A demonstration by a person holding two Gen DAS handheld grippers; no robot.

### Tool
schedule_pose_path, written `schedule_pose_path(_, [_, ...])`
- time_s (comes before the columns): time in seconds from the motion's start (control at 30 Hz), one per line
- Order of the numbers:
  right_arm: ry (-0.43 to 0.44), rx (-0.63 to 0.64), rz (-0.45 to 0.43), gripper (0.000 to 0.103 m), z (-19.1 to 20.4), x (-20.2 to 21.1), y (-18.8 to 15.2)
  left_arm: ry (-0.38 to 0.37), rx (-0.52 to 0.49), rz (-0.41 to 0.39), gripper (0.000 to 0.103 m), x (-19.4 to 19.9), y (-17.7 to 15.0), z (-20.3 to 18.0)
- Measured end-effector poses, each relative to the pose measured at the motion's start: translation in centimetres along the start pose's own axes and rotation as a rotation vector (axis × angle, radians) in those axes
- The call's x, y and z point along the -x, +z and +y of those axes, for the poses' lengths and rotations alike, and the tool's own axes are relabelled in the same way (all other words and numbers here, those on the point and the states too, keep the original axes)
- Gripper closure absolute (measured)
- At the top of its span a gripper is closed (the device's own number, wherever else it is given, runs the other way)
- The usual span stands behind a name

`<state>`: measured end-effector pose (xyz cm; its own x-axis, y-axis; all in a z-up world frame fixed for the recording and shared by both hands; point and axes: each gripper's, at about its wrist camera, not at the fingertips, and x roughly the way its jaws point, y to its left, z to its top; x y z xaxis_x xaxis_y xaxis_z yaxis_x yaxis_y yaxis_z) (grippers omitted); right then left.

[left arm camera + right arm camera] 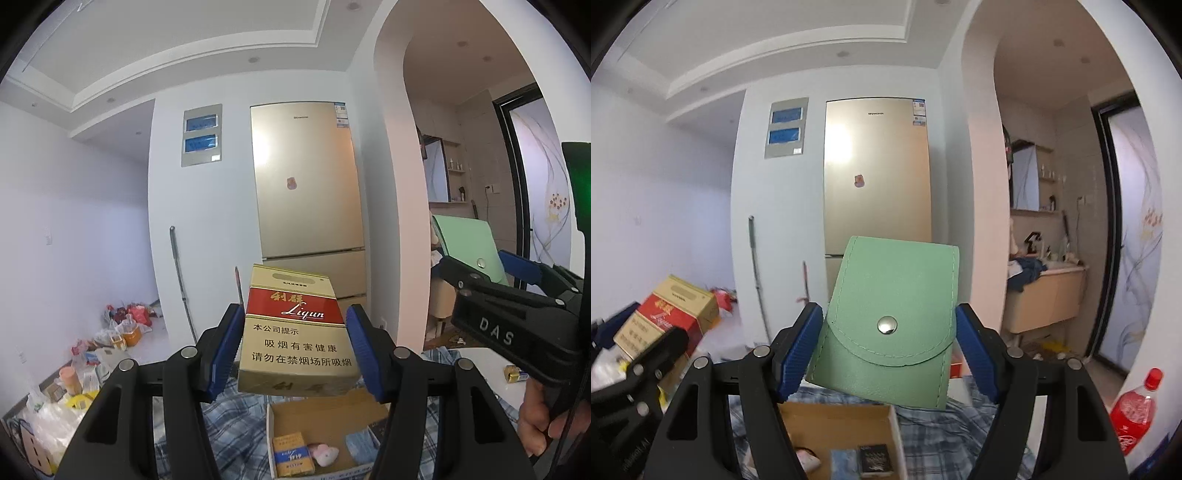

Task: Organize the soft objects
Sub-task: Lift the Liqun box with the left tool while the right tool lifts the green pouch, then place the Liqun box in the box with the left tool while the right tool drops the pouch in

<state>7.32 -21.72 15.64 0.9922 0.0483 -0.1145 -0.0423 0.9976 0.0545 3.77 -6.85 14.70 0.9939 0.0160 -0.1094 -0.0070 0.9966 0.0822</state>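
Cigarette carton (295, 328), gold with a red Liqun band, is up in the air, pinched between the blue pads of the left hand-held gripper (291, 347), right above the open cardboard box (280, 413). Right hand-held gripper (888, 350) is doing the same with a mint green pouch (890, 325), the kind with a flap and a metal snap, clamped at both sides and tilted a bit.

Stuff that's hard to see: the box is mostly blocked by the gripper arms in both views. From the left camera I can make out a yellow-and-blue pack (291, 454), a small pink plush thing (325, 452) and something bluish beside it, cut off by the gripper finger. The right camera shows a dark little box (875, 458) and a blue packet (844, 459) in there, and only a sliver of something pink.

Each camera catches the other gripper at its edge: the left view has the right one with just a corner of the green pouch behind it, plus the person's fingers on the handle. The right view shows the carton low on the left, half hidden by black gripper parts.

Only the right view has the red soda bottle (1134, 413). The floor clutter of bags (110, 332) shows properly only in the left view. Plaid blue cloth (942, 435) covers the surface under the box.
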Motion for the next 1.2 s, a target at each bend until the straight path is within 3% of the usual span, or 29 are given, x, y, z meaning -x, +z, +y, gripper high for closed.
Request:
schedule_pose_path(0.2, [0.037, 0.026, 0.000, 0.031, 0.1, -0.4, -1.3, 0.005, 0.025, 0.045, 0.043, -1.9, -0.7, 1.0])
schedule_pose_path(0.47, [0.050, 0.049, 0.075, 0.031, 0.2, -2.8, -2.5, 0.017, 0.016, 0.128, 0.043, -4.8, -2.0, 1.8])
schedule_pose_path(0.67, [0.075, 0.072, 0.120, 0.031, 0.1, -5.0, -4.3, -0.017, 0.028, 0.213, 0.043, -7.9, -3.5, 2.1])
schedule_pose_path(1.2, [0.156, 0.104, 0.513, 0.031, 0.6, -13.5, -13.0, -0.030, -0.003, 0.567, 0.043, -17.1, -11.6, 2.1])
